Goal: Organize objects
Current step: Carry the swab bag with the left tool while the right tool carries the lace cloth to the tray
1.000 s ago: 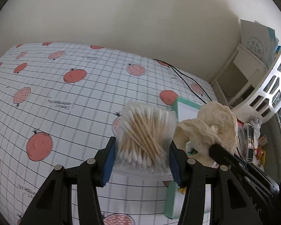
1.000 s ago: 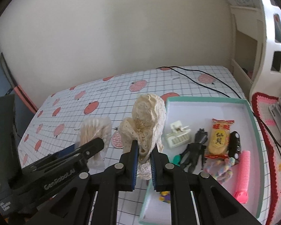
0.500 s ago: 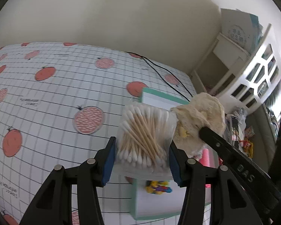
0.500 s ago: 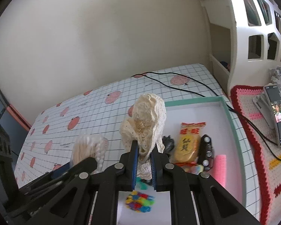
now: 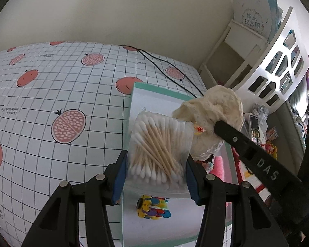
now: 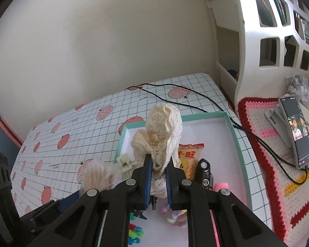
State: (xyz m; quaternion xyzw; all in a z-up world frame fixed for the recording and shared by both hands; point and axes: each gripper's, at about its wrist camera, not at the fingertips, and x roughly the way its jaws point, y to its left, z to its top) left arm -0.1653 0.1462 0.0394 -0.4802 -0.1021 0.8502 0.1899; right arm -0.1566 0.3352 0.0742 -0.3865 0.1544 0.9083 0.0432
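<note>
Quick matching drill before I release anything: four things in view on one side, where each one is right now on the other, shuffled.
1. bag of cotton swabs
2. cream lace cloth
3. phone
4. black toy car

A. lying in the tray
B. propped on the crochet mat
C. clamped in the left gripper
D. clamped in the right gripper

Pairs: 1-C, 2-D, 3-B, 4-A

— Any lettering you can read?
— "DAS", in pale capitals, on the black plastic finger of the right gripper (image 5: 265, 167) in the left wrist view.
— Anything else?
— Small mirrored print on the white grid-and-pomegranate tablecloth (image 5: 10, 109), and red characters on the yellow snack packet (image 6: 187, 154); neither is legible.
</note>
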